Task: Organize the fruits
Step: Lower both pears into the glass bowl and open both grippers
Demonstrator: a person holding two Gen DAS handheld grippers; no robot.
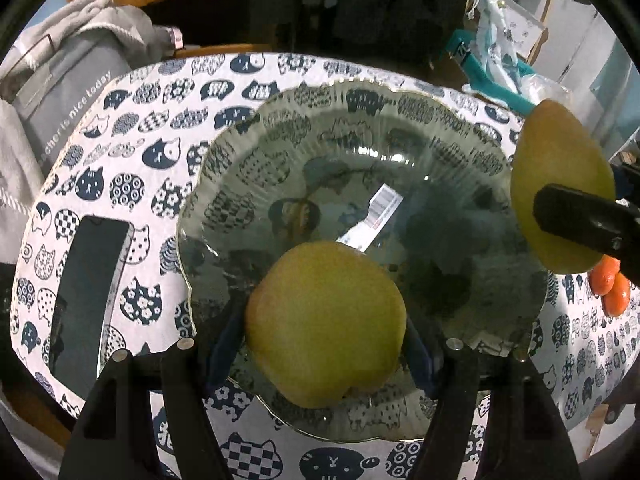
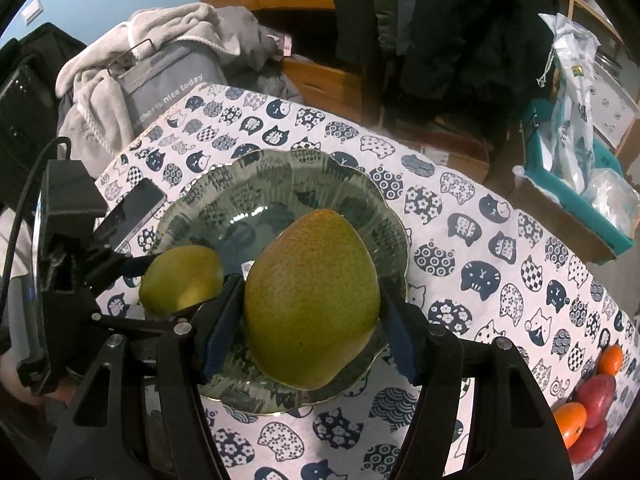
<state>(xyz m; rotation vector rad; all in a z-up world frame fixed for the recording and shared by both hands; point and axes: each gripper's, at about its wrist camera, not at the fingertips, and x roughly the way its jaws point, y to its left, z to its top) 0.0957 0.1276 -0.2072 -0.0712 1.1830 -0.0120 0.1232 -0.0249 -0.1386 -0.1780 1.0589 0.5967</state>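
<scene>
Left gripper (image 1: 326, 344) hides its pear's (image 1: 324, 324) sides.

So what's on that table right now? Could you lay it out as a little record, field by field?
Surface: table under a white cloth with navy cat faces
Dish: scalloped clear glass plate, nothing resting on it
Left gripper: shut on a yellow-green pear above the plate
Right gripper: shut on a larger speckled green pear above the plate
Beside plate: black smartphone
Loose fruit: orange tangerines and red fruit near the cloth's edge
</scene>
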